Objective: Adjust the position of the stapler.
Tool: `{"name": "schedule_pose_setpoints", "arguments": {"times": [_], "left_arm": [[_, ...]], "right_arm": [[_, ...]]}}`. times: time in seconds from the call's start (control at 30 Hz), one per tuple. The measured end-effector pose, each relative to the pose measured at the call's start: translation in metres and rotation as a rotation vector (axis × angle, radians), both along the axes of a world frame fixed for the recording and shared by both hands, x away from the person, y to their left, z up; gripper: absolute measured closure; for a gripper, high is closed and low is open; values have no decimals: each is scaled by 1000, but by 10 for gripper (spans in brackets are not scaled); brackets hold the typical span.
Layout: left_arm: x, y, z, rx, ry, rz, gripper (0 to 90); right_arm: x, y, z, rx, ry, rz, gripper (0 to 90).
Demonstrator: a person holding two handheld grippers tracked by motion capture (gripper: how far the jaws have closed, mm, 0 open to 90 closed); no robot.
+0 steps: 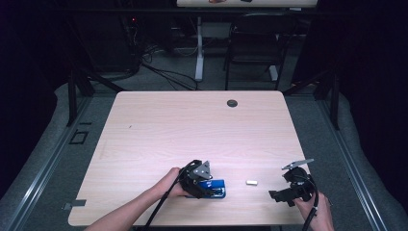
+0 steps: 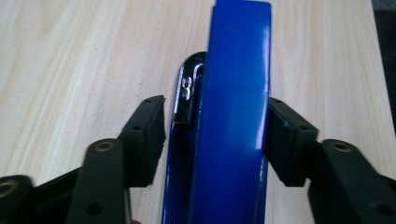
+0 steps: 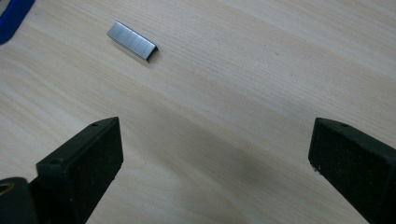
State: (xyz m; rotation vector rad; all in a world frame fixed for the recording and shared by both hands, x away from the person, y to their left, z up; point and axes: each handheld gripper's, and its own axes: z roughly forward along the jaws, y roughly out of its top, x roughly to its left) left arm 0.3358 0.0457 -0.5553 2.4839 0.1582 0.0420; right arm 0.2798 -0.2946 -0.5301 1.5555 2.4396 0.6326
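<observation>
A blue stapler (image 1: 217,188) lies near the table's front edge, and in the left gripper view the blue stapler (image 2: 233,116) runs up between my jaws with its chrome staple rail showing on its left side. My left gripper (image 2: 215,121) straddles it: the right pad rests against the blue top, while the left pad stands a little off the side. From above, the left gripper (image 1: 204,182) sits over the stapler's left end. A short silver staple strip (image 1: 251,182) lies to the stapler's right. My right gripper (image 3: 217,135) hangs open over bare wood, with the staple strip (image 3: 133,41) ahead and to its left.
The light wooden table (image 1: 192,130) has a round cable grommet (image 1: 232,103) near its far edge. Behind the table stand a dark chair (image 1: 255,43) and a white desk leg (image 1: 198,48). A corner of the stapler (image 3: 11,18) shows at the top left of the right gripper view.
</observation>
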Motion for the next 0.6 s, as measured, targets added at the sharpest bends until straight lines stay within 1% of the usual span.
{"name": "schedule_pose_setpoints", "arguments": {"times": [0.07, 0.13, 0.17, 0.2, 0.23, 0.3, 0.37, 0.43, 0.5, 0.53, 0.57, 0.6], "left_arm": [[2, 1, 2, -8, 5, 24, 332], [4, 2, 4, -20, 12, 48, 257], [5, 3, 6, -25, 10, 55, 219], [5, 4, 7, -26, 17, 56, 193], [6, 4, 8, -32, 9, 65, 170], [6, 5, 11, -44, 9, 79, 144], [7, 5, 13, -47, 11, 92, 134], [8, 5, 13, -55, 23, 102, 106], [7, 4, 14, -62, 39, 112, 85], [6, 3, 15, -46, 48, 119, 76], [6, 2, 15, -43, 52, 120, 60], [6, 1, 14, -52, 62, 118, 48]], "right_arm": [[0, 1, 1, -11, 0, 6, 27], [-1, 2, 2, -10, -4, 14, 31], [-1, 3, 2, -13, -11, 14, 32], [-2, 3, 2, -20, -16, 15, 33], [-2, 3, 2, -17, -19, 20, 36], [-4, 5, 2, -24, -33, 28, 39], [-4, 6, 3, -30, -36, 38, 38], [-4, 7, 4, -43, -46, 53, 36], [-5, 8, 5, -38, -45, 60, 34], [-5, 9, 4, -42, -49, 62, 34], [-5, 9, 4, -50, -54, 60, 34], [-5, 9, 4, -52, -55, 59, 36]]}}
